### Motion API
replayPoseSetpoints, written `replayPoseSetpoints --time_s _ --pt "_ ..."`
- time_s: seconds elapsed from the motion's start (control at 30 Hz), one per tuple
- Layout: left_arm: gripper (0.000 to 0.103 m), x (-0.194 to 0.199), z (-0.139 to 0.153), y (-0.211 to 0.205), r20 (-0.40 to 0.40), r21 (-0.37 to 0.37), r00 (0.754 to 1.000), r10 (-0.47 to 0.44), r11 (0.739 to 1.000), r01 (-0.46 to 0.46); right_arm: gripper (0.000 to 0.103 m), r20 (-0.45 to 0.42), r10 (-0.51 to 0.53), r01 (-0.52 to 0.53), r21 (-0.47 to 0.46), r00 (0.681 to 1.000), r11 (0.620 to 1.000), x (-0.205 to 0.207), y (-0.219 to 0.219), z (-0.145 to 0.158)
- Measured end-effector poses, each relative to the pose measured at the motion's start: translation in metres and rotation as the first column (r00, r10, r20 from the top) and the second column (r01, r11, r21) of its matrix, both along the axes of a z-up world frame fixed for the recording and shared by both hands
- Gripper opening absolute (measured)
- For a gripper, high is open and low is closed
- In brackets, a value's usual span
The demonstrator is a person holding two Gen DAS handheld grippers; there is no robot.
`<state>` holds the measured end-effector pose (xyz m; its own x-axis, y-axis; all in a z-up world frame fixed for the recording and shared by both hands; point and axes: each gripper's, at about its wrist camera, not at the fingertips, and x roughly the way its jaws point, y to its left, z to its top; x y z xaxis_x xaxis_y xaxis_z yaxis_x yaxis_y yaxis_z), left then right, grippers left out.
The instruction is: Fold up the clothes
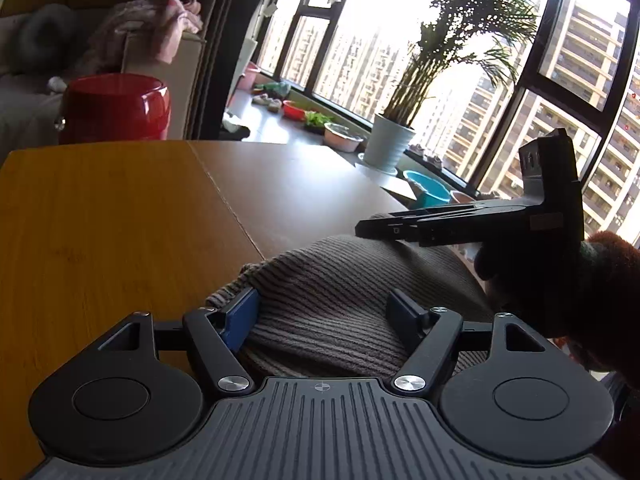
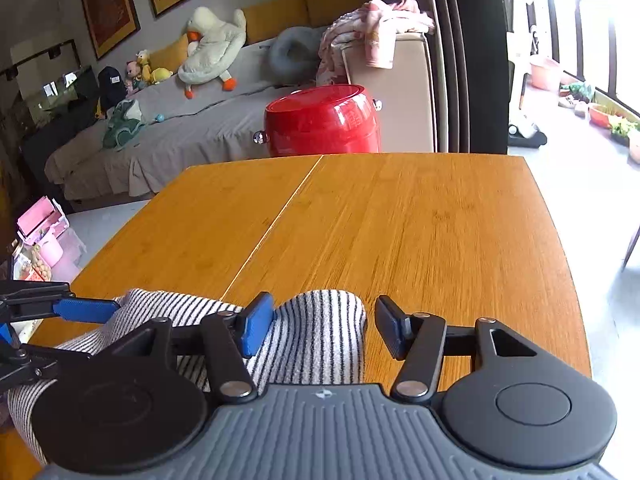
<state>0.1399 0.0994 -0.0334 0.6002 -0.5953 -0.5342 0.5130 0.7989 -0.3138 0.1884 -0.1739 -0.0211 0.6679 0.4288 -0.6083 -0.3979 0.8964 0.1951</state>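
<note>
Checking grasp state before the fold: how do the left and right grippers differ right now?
The left gripper has the striped cloth filling the whole gap between its fingers; the right gripper has cloth only by its left finger, with bare table by its right finger. The left gripper points toward the windows; the right one toward the sofa and the red stool. Both are open and low over the cloth at the table's near edge.

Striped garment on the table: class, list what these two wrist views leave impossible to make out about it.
- Right wrist: the striped garment runs under the right gripper body; its near part is hidden.
- Left wrist: backlight from the windows dulls the stripes; the left gripper covers the near edge.
- Neither view shows what type of garment it is.
</note>
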Motion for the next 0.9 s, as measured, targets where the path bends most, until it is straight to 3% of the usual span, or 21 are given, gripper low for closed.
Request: replayPoseSetpoints --time_s 0.1,0.2,0.27,0.37,0.4,0.43,0.5,0.8,0.9 --pt "0.077 -0.001 -0.002 0.001 -0.001 -0.005 1.000 0.005 1.000 -0.005 0.058 0.073 0.015 -0.012 -0.045 0.997 0.999 -0.025 -0.001 0.017" --pt "0.078 0.000 -0.004 0.004 -0.012 -0.022 1.000 0.008 1.000 -0.008 0.083 0.130 0.088 -0.093 0.036 0.988 0.995 -0.066 -0.012 0.035" --pt "0.079 0.004 -0.004 0.002 -0.017 -0.020 1.000 0.012 1.000 -0.012 0.088 0.153 0.148 -0.159 0.064 0.977 0.985 -0.096 -0.013 0.037" --pt "0.081 0.005 0.000 -0.006 -0.012 0.016 1.000 0.008 1.000 -0.008 0.091 0.138 0.158 -0.148 -0.076 0.978 0.986 -0.118 0.003 0.017" --pt "0.081 0.004 0.003 -0.008 -0.006 0.037 1.000 0.010 0.999 -0.009 0.097 0.145 0.141 -0.125 -0.115 0.979 0.985 -0.123 0.008 0.007" --pt "0.081 0.003 0.006 -0.010 0.001 0.057 1.000 0.011 0.998 -0.011 0.100 0.125 0.120 -0.110 -0.085 0.985 0.990 -0.120 0.005 0.005" --pt "0.081 0.001 0.014 -0.011 0.011 0.048 1.000 0.007 0.999 -0.008 0.102 0.079 0.080 -0.079 -0.019 0.994 0.997 -0.114 -0.001 0.000" --pt "0.086 -0.004 0.050 -0.010 0.056 -0.022 0.998 -0.013 1.000 0.014 0.103 0.097 0.080 -0.082 0.021 0.992 0.996 -0.115 -0.010 -0.009" --pt "0.083 0.006 0.033 -0.026 0.032 0.079 0.999 -0.011 0.997 0.008 0.103 0.113 0.075 -0.077 0.012 0.991 0.997 -0.120 -0.009 -0.008"
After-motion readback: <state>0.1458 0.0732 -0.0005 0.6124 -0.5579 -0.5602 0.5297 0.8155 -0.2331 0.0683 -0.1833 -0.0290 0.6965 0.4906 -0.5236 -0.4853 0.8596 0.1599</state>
